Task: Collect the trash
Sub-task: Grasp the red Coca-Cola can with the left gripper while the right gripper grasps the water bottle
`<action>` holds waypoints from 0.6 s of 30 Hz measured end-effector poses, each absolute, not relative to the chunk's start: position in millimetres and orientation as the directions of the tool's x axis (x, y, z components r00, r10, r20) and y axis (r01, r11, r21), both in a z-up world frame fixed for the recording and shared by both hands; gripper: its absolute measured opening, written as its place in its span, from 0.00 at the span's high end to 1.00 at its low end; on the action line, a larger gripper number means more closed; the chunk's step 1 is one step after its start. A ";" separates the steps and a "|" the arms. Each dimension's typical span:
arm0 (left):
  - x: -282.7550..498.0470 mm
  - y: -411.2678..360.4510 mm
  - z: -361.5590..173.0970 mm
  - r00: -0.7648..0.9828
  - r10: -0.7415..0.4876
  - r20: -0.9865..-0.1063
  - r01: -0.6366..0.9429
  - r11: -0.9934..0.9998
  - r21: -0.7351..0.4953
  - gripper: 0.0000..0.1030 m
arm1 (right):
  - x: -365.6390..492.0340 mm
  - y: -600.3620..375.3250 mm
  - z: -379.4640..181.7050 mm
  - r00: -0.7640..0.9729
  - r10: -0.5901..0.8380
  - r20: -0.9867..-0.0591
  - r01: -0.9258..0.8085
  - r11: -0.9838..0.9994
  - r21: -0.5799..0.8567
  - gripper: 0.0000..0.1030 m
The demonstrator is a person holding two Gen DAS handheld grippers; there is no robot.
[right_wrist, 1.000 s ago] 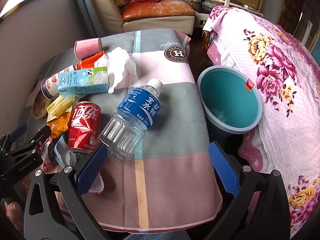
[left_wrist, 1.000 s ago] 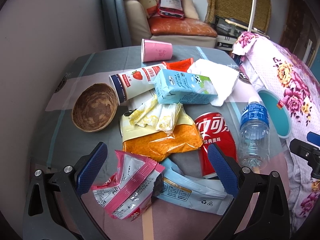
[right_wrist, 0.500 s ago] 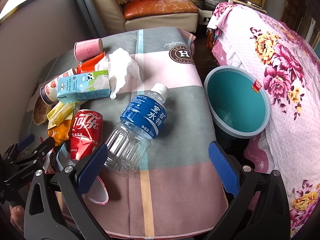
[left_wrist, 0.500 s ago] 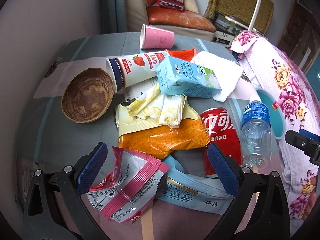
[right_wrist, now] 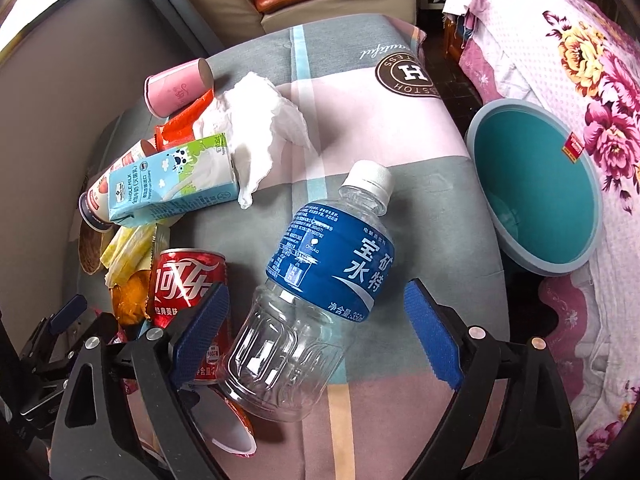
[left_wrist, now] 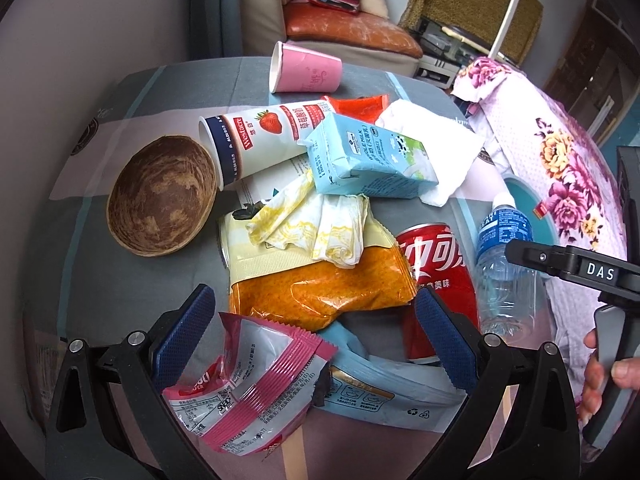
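Observation:
A clear plastic bottle point(right_wrist: 316, 304) with a blue label lies on the table, its clear lower half between the blue pads of my right gripper point(right_wrist: 316, 332). The jaws are closing, and neither pad presses on the bottle. A red cola can point(right_wrist: 188, 284) lies just left of it. My left gripper point(left_wrist: 316, 336) stands open over a pink and white snack wrapper point(left_wrist: 244, 396) and an orange chip bag point(left_wrist: 320, 288), gripping neither. The teal trash bin point(right_wrist: 532, 188) stands off the table's right edge.
A blue milk carton point(left_wrist: 368, 160), a strawberry yoghurt cup point(left_wrist: 260, 140), a pink paper cup point(left_wrist: 304, 68), a white tissue point(right_wrist: 256, 120), a brown bowl point(left_wrist: 160, 196) and a light-blue pouch point(left_wrist: 384, 396) crowd the table. A floral bedspread point(right_wrist: 580, 60) lies right, a sofa point(left_wrist: 344, 24) behind.
The right gripper has dropped toward the bottle, which now lies between its narrowing pads. The left gripper has eased closer over the wrappers. The right gripper's frame has come into the left view.

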State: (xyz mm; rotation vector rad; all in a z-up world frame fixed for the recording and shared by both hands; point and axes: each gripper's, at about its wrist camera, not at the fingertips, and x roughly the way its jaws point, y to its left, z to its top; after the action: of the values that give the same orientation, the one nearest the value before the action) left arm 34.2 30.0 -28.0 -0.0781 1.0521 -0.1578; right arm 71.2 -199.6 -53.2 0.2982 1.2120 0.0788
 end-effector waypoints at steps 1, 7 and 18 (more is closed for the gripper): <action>34.9 28.4 -27.3 0.486 -0.169 -0.857 0.097 0.986 -0.139 0.03 | 72.9 -199.8 -57.5 0.343 0.227 -0.912 0.099 0.956 0.276 0.21; 34.4 5.2 -22.7 0.457 -0.211 -0.864 0.171 0.974 -0.148 0.04 | 65.1 -207.4 -65.4 0.334 0.241 -0.911 0.084 0.955 0.283 0.33; 44.3 -51.1 -50.9 0.303 -0.238 -0.923 0.236 0.957 -0.169 0.30 | 37.9 -256.2 -69.8 0.349 0.274 -0.896 0.138 0.931 0.338 0.33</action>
State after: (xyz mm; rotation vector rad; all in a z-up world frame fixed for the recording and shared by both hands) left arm 44.3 -51.1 -50.9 -0.0015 1.2229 -0.3137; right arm 37.9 -256.2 -69.8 0.3885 1.2197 0.0906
